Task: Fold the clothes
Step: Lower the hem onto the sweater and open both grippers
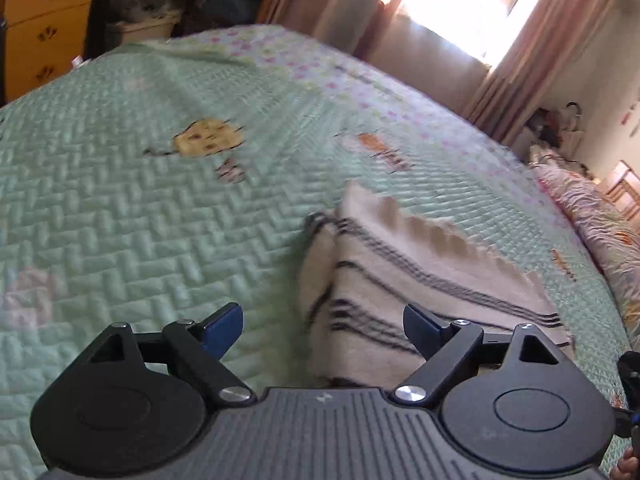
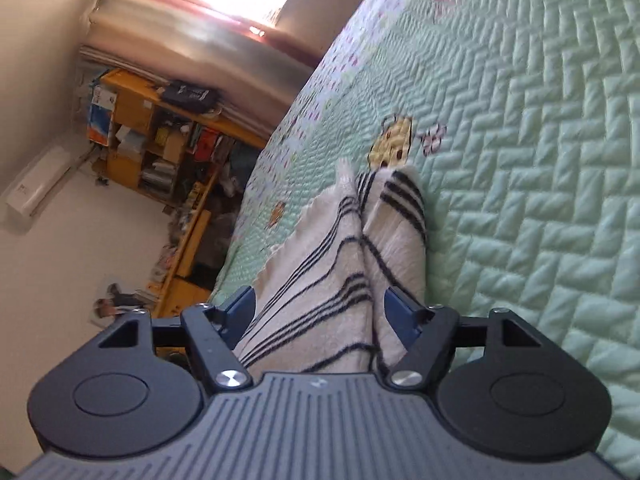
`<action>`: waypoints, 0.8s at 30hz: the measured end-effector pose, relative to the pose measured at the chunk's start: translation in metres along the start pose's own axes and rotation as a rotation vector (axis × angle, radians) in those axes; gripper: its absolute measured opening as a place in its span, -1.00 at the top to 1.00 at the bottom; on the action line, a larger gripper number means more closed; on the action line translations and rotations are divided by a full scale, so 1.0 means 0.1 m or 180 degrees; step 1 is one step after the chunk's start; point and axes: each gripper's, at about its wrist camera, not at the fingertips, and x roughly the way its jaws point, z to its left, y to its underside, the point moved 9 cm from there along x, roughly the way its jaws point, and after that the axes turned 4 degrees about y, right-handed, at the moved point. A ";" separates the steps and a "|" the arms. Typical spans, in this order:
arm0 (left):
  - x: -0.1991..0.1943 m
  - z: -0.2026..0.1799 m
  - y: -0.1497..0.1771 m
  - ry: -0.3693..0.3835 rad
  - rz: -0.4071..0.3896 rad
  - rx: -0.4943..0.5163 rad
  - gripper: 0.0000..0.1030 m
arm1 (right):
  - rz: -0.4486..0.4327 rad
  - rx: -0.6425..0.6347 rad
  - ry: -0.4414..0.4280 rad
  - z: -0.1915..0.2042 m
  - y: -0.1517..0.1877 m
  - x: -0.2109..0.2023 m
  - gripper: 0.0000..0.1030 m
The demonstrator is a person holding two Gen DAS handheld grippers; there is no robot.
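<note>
A cream cloth with thin black stripes (image 1: 420, 280) lies folded in a loose pile on the mint-green quilted bedspread (image 1: 120, 220). In the left wrist view my left gripper (image 1: 322, 322) hovers over the cloth's near left corner, jaws wide open, and neither blue pad touches the fabric. In the right wrist view the same striped cloth (image 2: 332, 264) runs forward between the fingers of my right gripper (image 2: 319, 300). Its jaws stand open, the pads sit beside the fabric without pinching it, and the cloth rests on the bedspread (image 2: 520, 200).
A yellow wooden dresser (image 1: 44, 28) stands beyond the bed's far left. Pink curtains (image 1: 520, 52) frame a bright window. A patterned pillow (image 1: 592, 216) lies at the bed's right edge. Cluttered yellow shelves (image 2: 160, 132) stand by the wall.
</note>
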 end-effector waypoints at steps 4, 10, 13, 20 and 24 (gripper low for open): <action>0.15 0.02 0.17 0.0189 0.0309 -0.0070 -0.72 | 0.0254 0.0052 -0.0107 -0.03 0.24 0.12 -0.42; 0.26 -0.03 0.33 0.0474 0.0502 -0.0166 -0.72 | 0.0487 -0.0173 -0.0104 0.03 0.48 0.12 -0.40; 0.31 -0.03 0.39 0.0600 0.0618 -0.0210 -0.72 | 0.0577 -0.0428 -0.0173 0.16 0.55 0.09 -0.15; 0.31 -0.15 0.48 0.0663 0.0726 0.0034 -0.68 | 0.0654 -0.0694 -0.0174 0.17 0.60 0.12 0.06; 0.11 -0.25 0.41 0.0684 0.0572 0.0173 -0.67 | 0.0540 -0.0800 -0.0207 0.24 0.56 0.15 0.06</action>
